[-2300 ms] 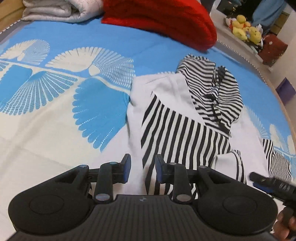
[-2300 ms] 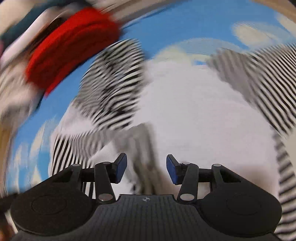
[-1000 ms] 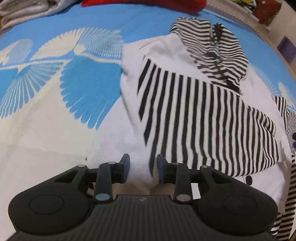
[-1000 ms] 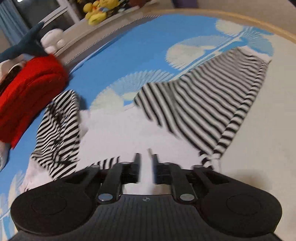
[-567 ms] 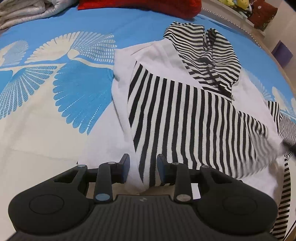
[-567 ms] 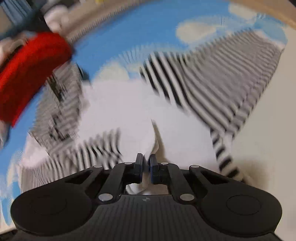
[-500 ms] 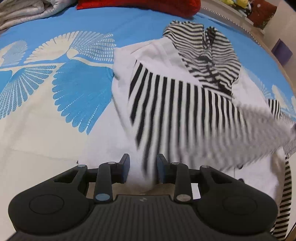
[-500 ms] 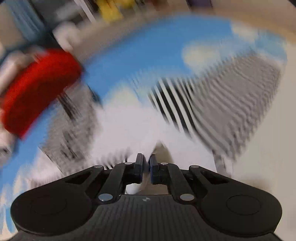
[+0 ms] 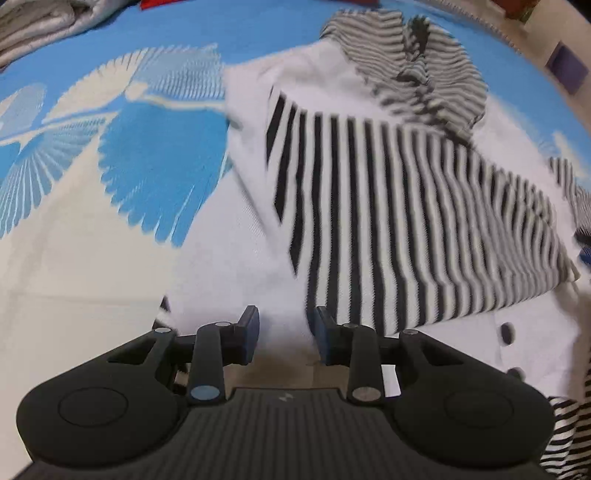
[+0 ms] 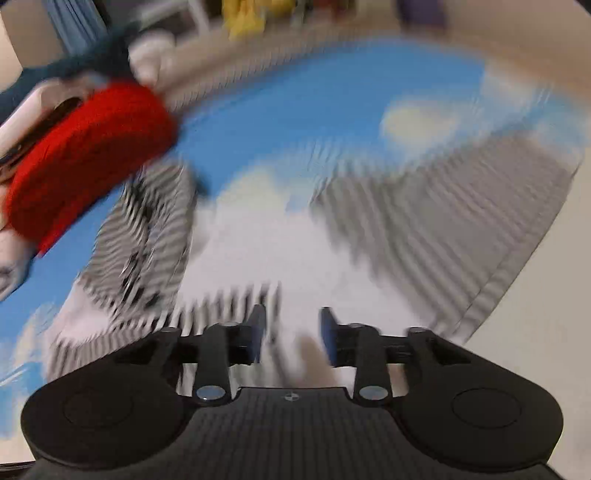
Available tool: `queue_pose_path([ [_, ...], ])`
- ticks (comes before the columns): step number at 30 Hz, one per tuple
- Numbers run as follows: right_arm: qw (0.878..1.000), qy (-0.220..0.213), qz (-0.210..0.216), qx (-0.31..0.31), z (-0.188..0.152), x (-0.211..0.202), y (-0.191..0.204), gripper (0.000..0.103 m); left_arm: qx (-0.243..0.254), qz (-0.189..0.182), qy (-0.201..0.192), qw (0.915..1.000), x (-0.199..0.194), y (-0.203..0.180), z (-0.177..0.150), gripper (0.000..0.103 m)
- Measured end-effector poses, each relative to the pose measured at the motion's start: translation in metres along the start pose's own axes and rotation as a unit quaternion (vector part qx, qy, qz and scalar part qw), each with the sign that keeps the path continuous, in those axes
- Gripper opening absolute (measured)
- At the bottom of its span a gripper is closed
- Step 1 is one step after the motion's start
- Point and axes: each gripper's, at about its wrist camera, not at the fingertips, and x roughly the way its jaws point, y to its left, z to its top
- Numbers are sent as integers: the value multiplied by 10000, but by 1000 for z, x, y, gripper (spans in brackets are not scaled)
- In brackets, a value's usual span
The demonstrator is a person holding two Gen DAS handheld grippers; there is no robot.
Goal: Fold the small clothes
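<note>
Left wrist view: the left tongs [image 9: 286, 334] hover released over the striped hoodie [image 9: 406, 221], spread on the blue bedspread [image 9: 155, 162]. Right wrist view, blurred: the right tongs [image 10: 291, 332] are opening above the hoodie [image 10: 280, 243], gripping nothing.

A blue bedspread with white fan-shaped prints [image 9: 155, 177] is filling the left half of the left wrist view. Folded grey-white bedding [image 9: 44, 26] is lying at its upper left. A red knitted bundle [image 10: 85, 155] is sitting, blurred, at the right wrist view's upper left.
</note>
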Motion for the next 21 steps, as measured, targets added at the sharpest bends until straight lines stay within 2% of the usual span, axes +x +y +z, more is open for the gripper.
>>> queue_pose_path([
  [1,9976,637,63,260,-1,17,-8,39,-18,-3,-18,10000,-1,0,1,37],
  [2,9927,1053,1,583,-5,29,-19,32,-59,-36,-51,10000,-4,0,2,37],
  [3,9912,1044,-25,817,-7,30,-25,28,-98,-92,-106,9999,-8,1,4,38],
  [5,9943,856,-30,641,-1,22,-21,31,-124,-179,-264,9994,-18,-1,7,38],
  [7,9989,459,-12,121,6,9,-7,41,-82,-189,-431,9989,-28,-6,10,39],
  [8,9995,302,20,-43,10,1,-2,51,-33,-185,-518,9985,-33,-10,11,40],
  [9,9996,244,77,-119,16,-2,-5,55,26,-181,-597,9980,-38,-15,11,41],
  [11,9995,194,173,-177,19,-10,-12,55,136,-220,-800,9965,-49,-26,11,47],
  [14,9998,-49,142,-95,27,-27,-35,55,307,-338,-1014,9938,-59,-41,11,48],
  [16,9998,-197,92,-40,36,-34,-50,57,388,-386,-1075,9927,-63,-48,8,48],
  [18,9995,-309,36,-26,43,-43,-64,65,459,-415,-1105,9919,-65,-56,5,48],
  [21,9983,-535,-200,-107,54,-55,-88,66,505,-465,-1170,9908,-68,-64,3,48],
])
